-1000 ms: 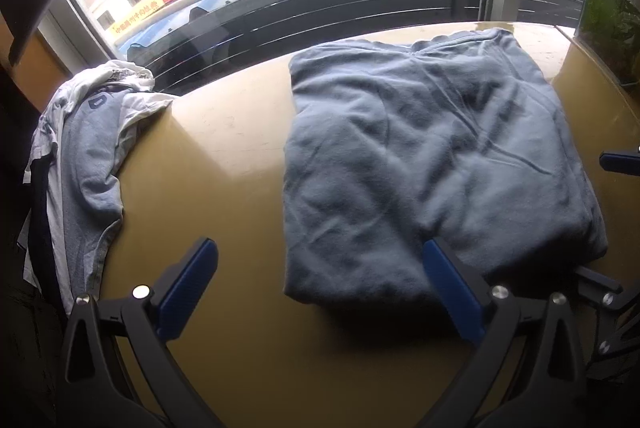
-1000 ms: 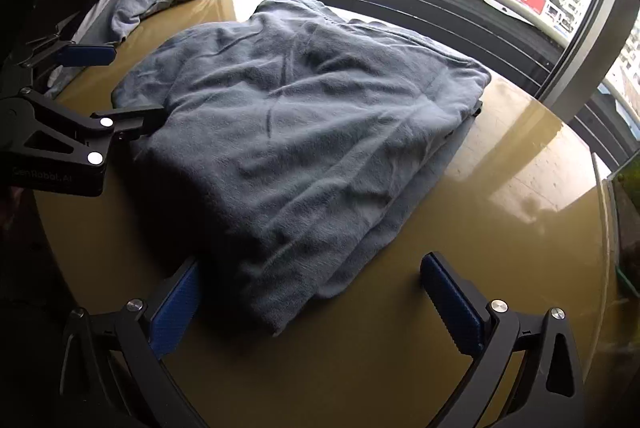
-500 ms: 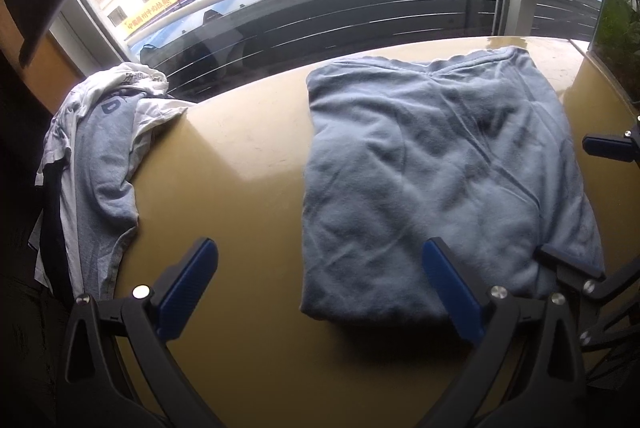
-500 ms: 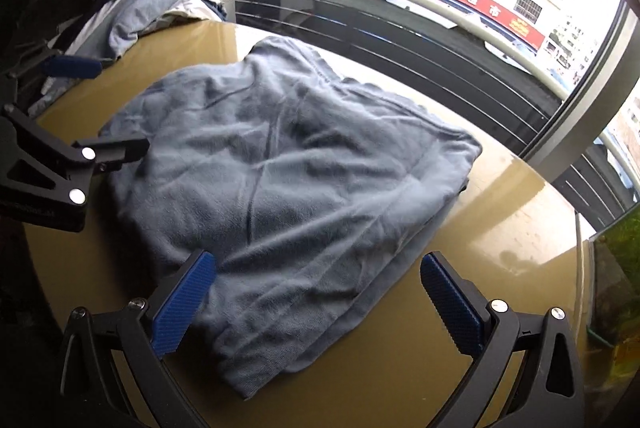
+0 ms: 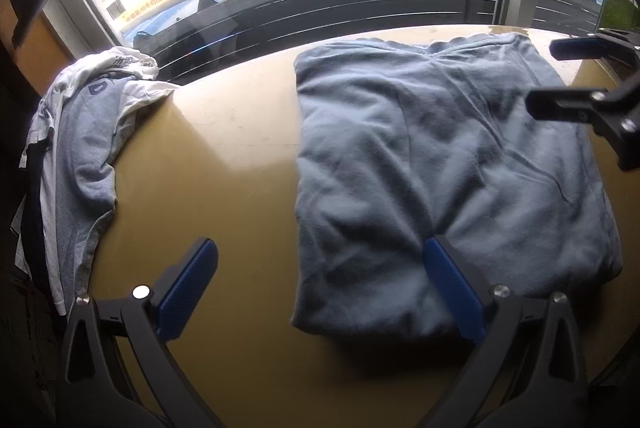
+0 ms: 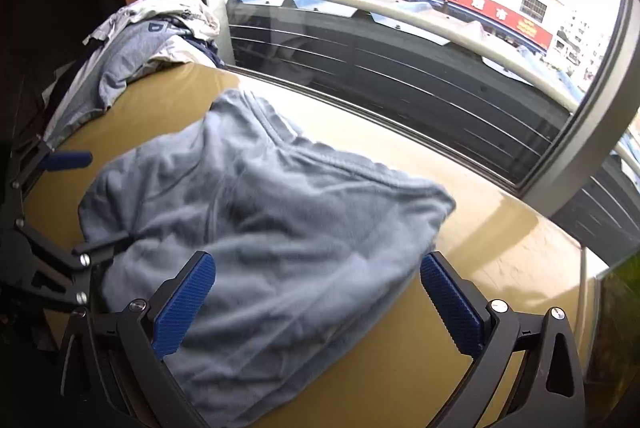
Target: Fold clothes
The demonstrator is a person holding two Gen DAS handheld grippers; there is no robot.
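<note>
A folded grey-blue garment [image 5: 440, 164] lies flat on the tan table [image 5: 224, 156]; it also shows in the right wrist view [image 6: 280, 240]. My left gripper [image 5: 320, 288] is open and empty, above the garment's near left corner. My right gripper [image 6: 316, 300] is open and empty, raised over the garment's near edge. The right gripper shows at the right edge of the left wrist view [image 5: 584, 80], above the garment's far right side. The left gripper shows at the left of the right wrist view [image 6: 60, 212].
A heap of unfolded white and grey clothes [image 5: 76, 148] hangs over the table's left edge, also seen in the right wrist view [image 6: 148, 48]. A window with a dark railing [image 5: 360, 8] runs along the table's far side. A green plant [image 5: 616, 0] stands at the far right.
Both grippers have drawn back and risen from the folded garment. The right gripper has swung up toward the garment's far right side. The garment lies still.
</note>
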